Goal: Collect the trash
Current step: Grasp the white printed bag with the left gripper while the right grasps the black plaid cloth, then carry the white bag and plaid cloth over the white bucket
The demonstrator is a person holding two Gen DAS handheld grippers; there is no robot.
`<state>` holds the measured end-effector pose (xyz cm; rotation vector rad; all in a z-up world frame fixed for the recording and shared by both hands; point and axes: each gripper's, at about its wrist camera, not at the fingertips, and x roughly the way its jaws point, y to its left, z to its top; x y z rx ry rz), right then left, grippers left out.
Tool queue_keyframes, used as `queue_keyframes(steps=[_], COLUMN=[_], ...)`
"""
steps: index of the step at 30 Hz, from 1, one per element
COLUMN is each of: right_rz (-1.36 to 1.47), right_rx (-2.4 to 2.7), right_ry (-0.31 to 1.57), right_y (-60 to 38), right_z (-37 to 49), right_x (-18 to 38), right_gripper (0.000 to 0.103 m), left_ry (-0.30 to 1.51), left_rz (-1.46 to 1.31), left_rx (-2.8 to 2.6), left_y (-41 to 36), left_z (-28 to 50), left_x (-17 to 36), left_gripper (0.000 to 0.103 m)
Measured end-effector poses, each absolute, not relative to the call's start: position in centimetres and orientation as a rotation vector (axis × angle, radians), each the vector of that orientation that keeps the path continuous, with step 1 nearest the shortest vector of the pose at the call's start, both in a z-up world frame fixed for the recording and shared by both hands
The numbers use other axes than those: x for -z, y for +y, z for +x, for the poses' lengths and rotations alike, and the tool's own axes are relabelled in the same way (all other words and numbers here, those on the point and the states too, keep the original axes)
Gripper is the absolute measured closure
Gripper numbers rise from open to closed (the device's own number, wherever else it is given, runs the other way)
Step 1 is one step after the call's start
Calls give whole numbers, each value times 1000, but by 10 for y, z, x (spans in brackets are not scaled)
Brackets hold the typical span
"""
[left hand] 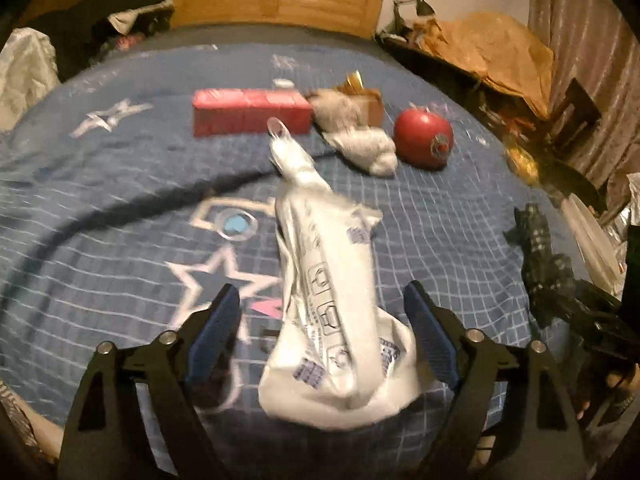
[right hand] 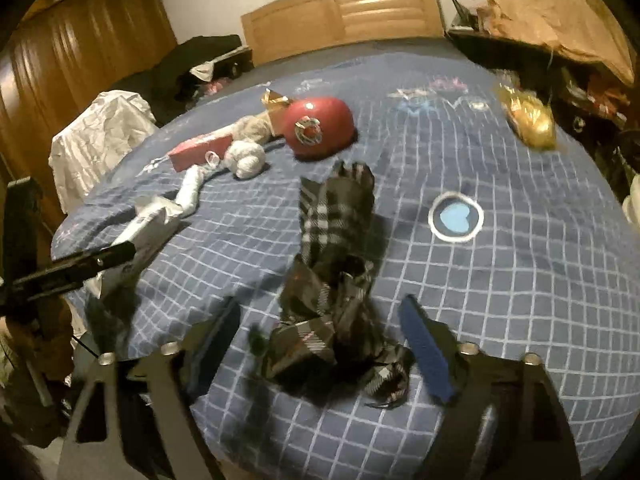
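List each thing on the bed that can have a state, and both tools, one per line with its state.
left tool: open, around the white bag
right tool: open, around the plaid bag
white bag: crumpled, lying on the bed
plaid bag: crumpled, lying on the bed
red box: closed, lying flat
red ball: resting on the bed

white bag point(left hand: 336, 320) print blurred | plaid bag point(right hand: 340, 280) smeared, perhaps moving | pillows unclear
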<state>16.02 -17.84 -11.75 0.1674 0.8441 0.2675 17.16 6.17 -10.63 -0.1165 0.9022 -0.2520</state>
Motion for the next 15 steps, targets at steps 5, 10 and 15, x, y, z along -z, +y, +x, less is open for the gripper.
queue_keyframes(steps=[5,10,15], right_rz=[195,199,189], right_rx=[-275,-281,-287], right_ry=[841,806,765], right_y=[-183,-184,-186], right_z=[160,152,139], right_x=[119,110,96], right_gripper=[54,57,57], left_ry=[901,855,785], left_rz=[-116,-58,14], left_rx=[249,176,118], left_y=[61,49,26], left_z=[167,157,148], left_x=[111,94,65], left_gripper=[68,70,70])
